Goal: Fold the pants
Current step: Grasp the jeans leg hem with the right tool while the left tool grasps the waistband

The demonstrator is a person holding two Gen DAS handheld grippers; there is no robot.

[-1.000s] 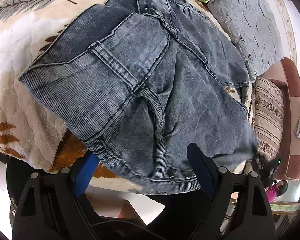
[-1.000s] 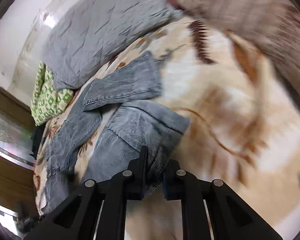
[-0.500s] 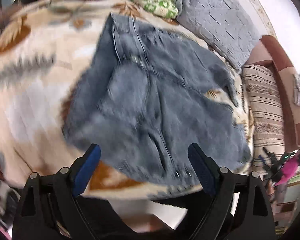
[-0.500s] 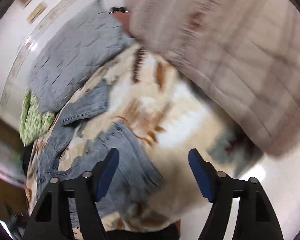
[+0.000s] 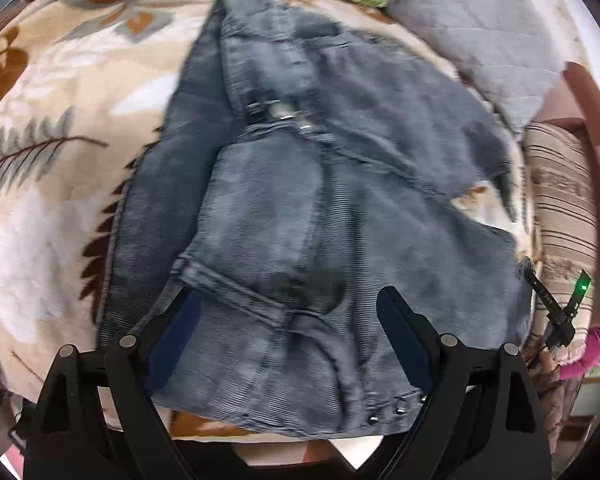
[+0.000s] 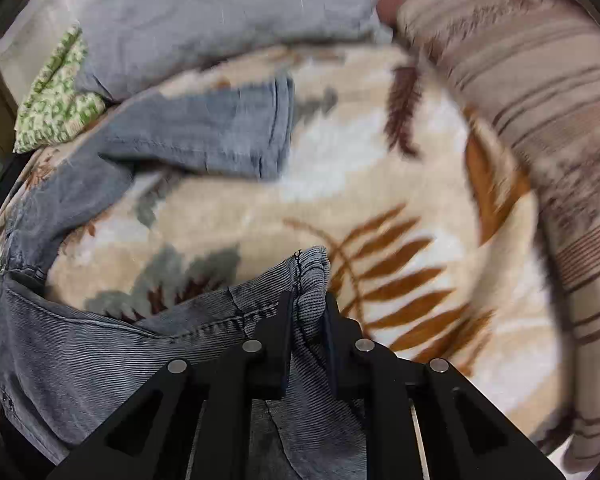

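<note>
The pants (image 5: 320, 216) lie spread on the bed, on a leaf-print blanket (image 5: 48, 184); they are grey-blue washed corduroy, finely ribbed, heavy at the seams and waistband, with small metal studs near the front edge. In my right wrist view one leg (image 6: 204, 132) lies flat farther up the bed, apart from the bunched part I hold.

My right claw (image 6: 306, 320) is nearly closed, with a thick fold of the corduroy, seam included, pinched between its 2 fingers. My left claw (image 5: 288, 332) is wide open and holds nothing; its fingers hover on either side of the lower part of the pants.

What worries me: I judge the pinch to be on a bunched double layer, so a pull could drag only the top layer and leave the fold crooked. The plush blanket looks grippy and soft, so it may ride along and wrinkle under the cloth. With nothing pinning the other end, the whole garment could slide instead of folding.

Beyond the pants sit a grey quilted cover (image 5: 476, 28), a green patterned cloth (image 6: 56, 104) and a striped cushion (image 6: 540, 100), all soft.
</note>
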